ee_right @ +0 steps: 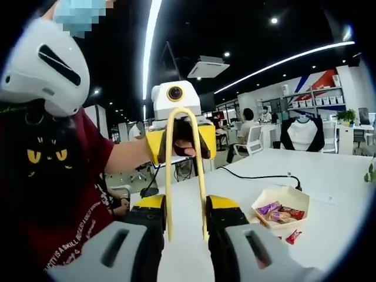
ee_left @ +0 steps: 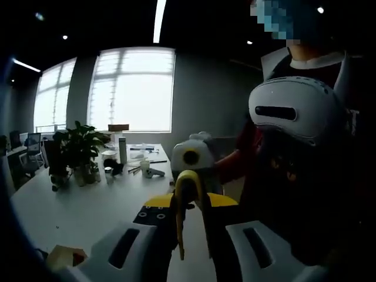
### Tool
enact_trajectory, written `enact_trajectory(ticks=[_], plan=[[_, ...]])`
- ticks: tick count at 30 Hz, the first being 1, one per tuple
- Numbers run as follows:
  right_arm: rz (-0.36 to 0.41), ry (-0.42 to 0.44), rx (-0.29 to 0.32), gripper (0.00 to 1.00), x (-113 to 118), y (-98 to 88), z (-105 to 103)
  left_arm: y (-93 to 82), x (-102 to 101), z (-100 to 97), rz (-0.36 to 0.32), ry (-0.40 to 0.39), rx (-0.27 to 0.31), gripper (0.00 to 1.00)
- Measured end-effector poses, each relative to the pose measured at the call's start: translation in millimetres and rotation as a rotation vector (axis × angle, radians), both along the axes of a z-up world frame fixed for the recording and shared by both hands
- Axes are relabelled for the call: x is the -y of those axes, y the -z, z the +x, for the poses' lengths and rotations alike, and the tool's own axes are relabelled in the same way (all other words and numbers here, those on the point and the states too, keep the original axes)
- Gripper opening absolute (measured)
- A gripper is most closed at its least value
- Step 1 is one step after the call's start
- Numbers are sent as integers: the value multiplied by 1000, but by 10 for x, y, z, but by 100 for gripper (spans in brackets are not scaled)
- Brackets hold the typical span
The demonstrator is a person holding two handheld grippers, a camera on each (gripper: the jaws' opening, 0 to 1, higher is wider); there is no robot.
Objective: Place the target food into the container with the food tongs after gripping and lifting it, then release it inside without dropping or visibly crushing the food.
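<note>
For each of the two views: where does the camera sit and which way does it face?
Left gripper view: rides the left gripper, facing the right gripper, the person's torso and a window-side table.
Right gripper view: rides the right gripper, facing the left gripper, the person and a snack container.
Shared: yellow tongs, the person.

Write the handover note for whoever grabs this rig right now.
Right gripper: shut on tongs, held up off the table; no food seen in them.
Left gripper: tongs between its jaws too; grip unclear.
Box on the table, wrapped sweets inside; one red sweet lies beside it.
Done: tongs in hand.
Left: grip the food gently, lift it, release it inside the box.
</note>
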State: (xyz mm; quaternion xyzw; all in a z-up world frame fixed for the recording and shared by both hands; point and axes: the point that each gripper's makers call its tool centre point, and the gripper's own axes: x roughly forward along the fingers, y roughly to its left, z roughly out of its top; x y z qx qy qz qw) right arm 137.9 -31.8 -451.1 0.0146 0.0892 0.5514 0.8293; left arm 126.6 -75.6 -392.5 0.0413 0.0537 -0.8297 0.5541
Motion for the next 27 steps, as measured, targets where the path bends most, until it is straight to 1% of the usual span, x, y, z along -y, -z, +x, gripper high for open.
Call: enact_trajectory(ticks=[1, 2, 3, 4, 5, 6, 7, 8, 9, 10, 11, 12, 13, 14, 15, 16, 17, 18, 19, 20, 21, 22, 23, 24, 25, 27], plan=[[-9, 10, 6, 21, 1, 21, 13, 28, 12, 4, 5, -2, 3, 20], [-18, 42, 15, 21, 21, 57, 67, 49, 19, 30, 13, -16, -3, 20], [-17, 65, 18, 21, 39, 77, 103, 71, 21, 98, 18, -49, -21, 20], [-19, 90, 14, 20, 56, 106, 139, 79, 18, 140, 16, -69, -24, 21], [-25, 125, 13, 20, 85, 142, 189, 46, 9, 220, -14, -111, -23, 22], [-14, 169, 13, 20, 122, 177, 261, 27, 1, 245, -26, -126, -29, 25], [-6, 187, 11, 20, 138, 185, 287, 1, -20, 284, -40, -150, -43, 28], [19, 247, -13, 20, 193, 221, 367, -7, -66, 355, -39, -195, -54, 28], [39, 301, -26, 19, 243, 251, 440, -17, -124, 425, -49, -232, -41, 29], [66, 330, -37, 19, 266, 258, 485, -15, -163, 481, -51, -268, -33, 29], [98, 387, -53, 19, 311, 272, 553, -2, -207, 540, -48, -304, -25, 29], [118, 418, -67, 20, 337, 286, 595, 27, -272, 619, -39, -353, -24, 28], [152, 478, -76, 20, 388, 288, 664, 58, -322, 687, -27, -399, -23, 28], [168, 534, -83, 20, 443, 305, 725, 77, -372, 759, -24, -445, -14, 28], [204, 599, -136, 20, 498, 346, 782, 98, -448, 845, -22, -503, -14, 28], [227, 655, -159, 20, 555, 369, 827, 124, -536, 926, -15, -563, -14, 27], [267, 713, -176, 20, 609, 384, 867, 121, -588, 968, -24, -595, -12, 27], [284, 741, -196, 21, 629, 403, 879, 140, -673, 1032, -21, -652, -27, 27], [298, 776, -211, 21, 656, 430, 896, 174, -742, 1086, -6, -697, -19, 26], [303, 793, -225, 21, 651, 469, 904, 229, -837, 1146, 20, -747, 23, 26], [296, 800, -230, 21, 639, 500, 907, 264, -896, 1180, 35, -778, 45, 26], [292, 800, -232, 21, 598, 527, 903, 329, -970, 1206, 63, -815, 56, 26], [290, 804, -235, 21, 590, 541, 905, 369, -1020, 1224, 76, -841, 62, 26], [286, 823, -254, 21, 558, 602, 901, 419, -1067, 1240, 94, -864, 65, 26], [286, 836, -259, 21, 560, 625, 905, 478, -1118, 1246, 113, -887, 58, 26], [300, 909, -299, 21, 571, 746, 923, 567, -1220, 1241, 118, -934, 31, 26]])
